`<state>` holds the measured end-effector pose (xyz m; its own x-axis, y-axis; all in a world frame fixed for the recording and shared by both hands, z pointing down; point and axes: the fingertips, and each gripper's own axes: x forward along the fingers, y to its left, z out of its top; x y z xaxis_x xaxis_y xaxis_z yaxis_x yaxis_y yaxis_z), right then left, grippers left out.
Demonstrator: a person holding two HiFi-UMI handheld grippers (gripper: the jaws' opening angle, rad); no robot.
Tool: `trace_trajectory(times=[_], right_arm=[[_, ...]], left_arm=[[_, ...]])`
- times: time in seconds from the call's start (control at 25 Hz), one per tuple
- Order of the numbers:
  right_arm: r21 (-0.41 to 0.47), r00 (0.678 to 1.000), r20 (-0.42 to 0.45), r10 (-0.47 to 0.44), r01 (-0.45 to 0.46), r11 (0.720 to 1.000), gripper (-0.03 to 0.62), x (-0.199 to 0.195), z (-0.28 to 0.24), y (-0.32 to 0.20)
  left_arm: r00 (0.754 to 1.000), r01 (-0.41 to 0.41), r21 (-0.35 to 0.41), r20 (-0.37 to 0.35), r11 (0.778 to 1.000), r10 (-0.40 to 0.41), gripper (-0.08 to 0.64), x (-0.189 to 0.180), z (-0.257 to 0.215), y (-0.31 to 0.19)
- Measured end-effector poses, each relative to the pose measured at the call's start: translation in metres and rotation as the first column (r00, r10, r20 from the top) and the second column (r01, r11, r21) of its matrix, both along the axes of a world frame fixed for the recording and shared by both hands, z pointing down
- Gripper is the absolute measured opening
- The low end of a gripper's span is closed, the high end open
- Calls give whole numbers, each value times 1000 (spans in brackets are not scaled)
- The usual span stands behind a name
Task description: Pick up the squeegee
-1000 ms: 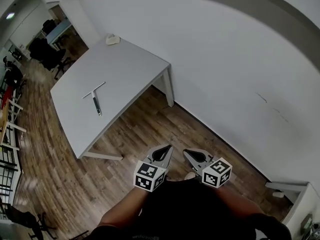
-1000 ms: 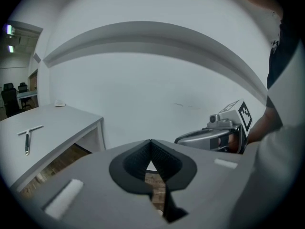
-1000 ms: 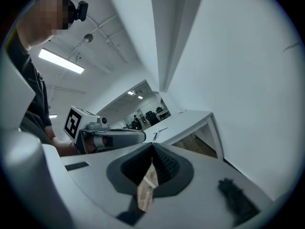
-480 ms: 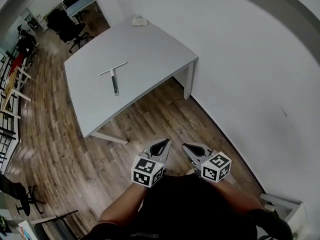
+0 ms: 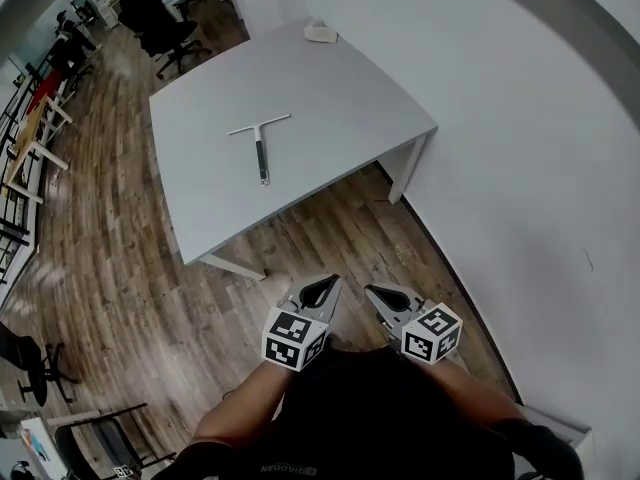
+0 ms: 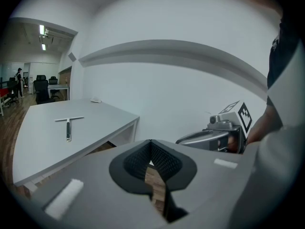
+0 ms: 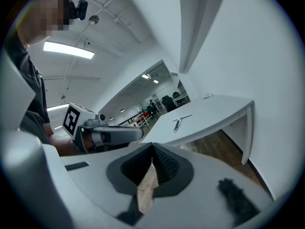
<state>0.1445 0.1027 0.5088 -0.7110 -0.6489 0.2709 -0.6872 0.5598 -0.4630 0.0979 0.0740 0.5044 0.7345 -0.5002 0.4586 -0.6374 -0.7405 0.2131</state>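
Observation:
The squeegee [image 5: 260, 144], a pale T-shaped blade with a dark handle, lies flat on the white table [image 5: 330, 98], far ahead of both grippers. It also shows small in the left gripper view, squeegee [image 6: 69, 126], and in the right gripper view, squeegee [image 7: 178, 122]. My left gripper [image 5: 329, 284] and right gripper [image 5: 373, 294] are held side by side close to the body, over the wooden floor. Both are shut with nothing between the jaws. Each gripper view shows the other one alongside: the right gripper [image 6: 178, 140] and the left gripper [image 7: 141, 133].
A small white object [image 5: 320, 32] sits at the table's far corner. A white wall [image 5: 540, 148] runs along the right, close to the table leg [image 5: 405, 173]. Office chairs [image 5: 160, 13] stand beyond the table, more furniture [image 5: 30, 128] at the left.
The table and squeegee have shifted right and lower in the head view and look larger, as the person comes nearer. Both grippers stay shut, side by side.

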Motion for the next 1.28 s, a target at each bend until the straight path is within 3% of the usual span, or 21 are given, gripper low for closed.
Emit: trace_trajectory(times=[0.4, 0.76, 1.28], right_arm=[[-70, 997, -31, -67, 64, 995, 6, -73, 25, -45], [-106, 980, -119, -161, 149, 983, 6, -143, 41, -85], [-70, 975, -169, -146, 135, 988, 6, -220, 31, -141]], left_arm=[[995, 97, -58, -2, 994, -97, 8, -90, 26, -47], [977, 202, -102, -43, 974, -207, 8, -171, 47, -92], [982, 171, -81, -73, 982, -177, 8, -243, 49, -137]])
